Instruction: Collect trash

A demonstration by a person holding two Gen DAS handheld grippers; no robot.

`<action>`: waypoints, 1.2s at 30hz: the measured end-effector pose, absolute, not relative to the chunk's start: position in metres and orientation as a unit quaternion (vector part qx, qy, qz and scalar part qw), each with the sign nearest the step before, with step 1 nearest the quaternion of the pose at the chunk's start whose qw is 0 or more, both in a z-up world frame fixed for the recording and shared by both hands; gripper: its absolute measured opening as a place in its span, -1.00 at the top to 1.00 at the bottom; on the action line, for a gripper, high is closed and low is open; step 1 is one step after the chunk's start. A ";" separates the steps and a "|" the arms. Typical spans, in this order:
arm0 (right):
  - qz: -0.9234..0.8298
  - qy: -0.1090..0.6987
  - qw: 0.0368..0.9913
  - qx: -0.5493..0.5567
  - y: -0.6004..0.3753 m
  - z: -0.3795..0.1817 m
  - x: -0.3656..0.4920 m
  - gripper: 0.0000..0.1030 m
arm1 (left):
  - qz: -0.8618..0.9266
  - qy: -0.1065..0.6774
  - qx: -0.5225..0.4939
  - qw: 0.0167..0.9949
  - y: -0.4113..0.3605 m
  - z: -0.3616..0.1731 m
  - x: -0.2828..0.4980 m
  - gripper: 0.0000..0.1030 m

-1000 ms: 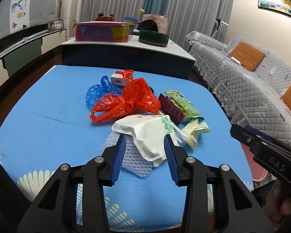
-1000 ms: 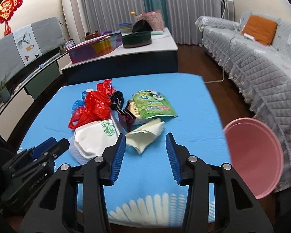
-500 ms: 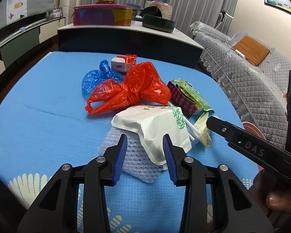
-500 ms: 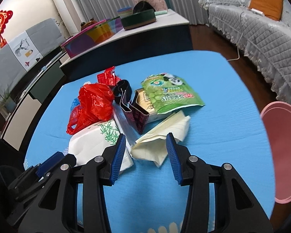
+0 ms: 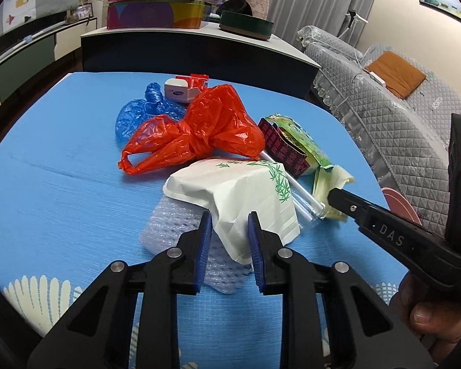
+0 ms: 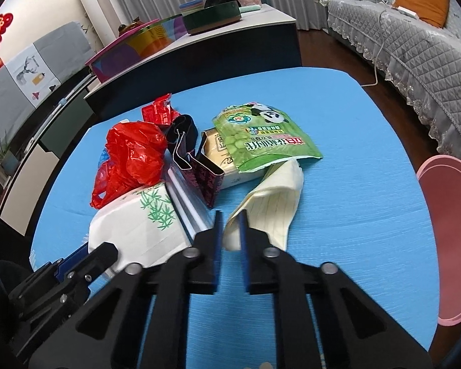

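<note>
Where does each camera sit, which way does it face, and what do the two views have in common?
Left wrist: on the left gripper, looking forward along its blue-padded fingers at the white bamboo-print paper bag between them; the right gripper and a thumb show at right.
Right wrist: on the right gripper, looking forward along its nearly closed fingers at the cream lined paper; the left gripper shows lower left.
Shared: blue tablecloth, red plastic bag, paper bag, green snack pouch, pink bin.

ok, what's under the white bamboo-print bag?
The white bamboo-print bag lies on translucent foam netting; a clear tube pokes out at its right edge. Anything else beneath is covered.
</note>
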State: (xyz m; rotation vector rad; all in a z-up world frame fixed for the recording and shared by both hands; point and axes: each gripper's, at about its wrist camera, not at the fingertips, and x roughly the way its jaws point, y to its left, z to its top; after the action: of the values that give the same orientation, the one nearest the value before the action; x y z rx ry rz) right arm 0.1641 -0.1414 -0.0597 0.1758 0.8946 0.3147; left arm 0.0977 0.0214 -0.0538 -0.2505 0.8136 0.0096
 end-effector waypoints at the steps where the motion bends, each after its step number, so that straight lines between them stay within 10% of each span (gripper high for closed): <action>1: 0.149 0.427 0.888 0.083 -0.143 -0.058 0.163 0.96 | 0.004 0.393 -0.120 0.912 0.021 -0.053 0.097 0.59; 36: 0.046 0.275 0.957 0.086 -0.250 0.055 0.038 1.00 | -0.082 0.270 -0.047 0.958 -0.036 0.020 0.031 0.79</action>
State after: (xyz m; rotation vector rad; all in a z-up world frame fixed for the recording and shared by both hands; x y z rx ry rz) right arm 0.0382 -0.2505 0.0548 0.1741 0.5581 0.0938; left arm 0.0306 -0.0363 0.0204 -0.0953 0.5473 -0.1659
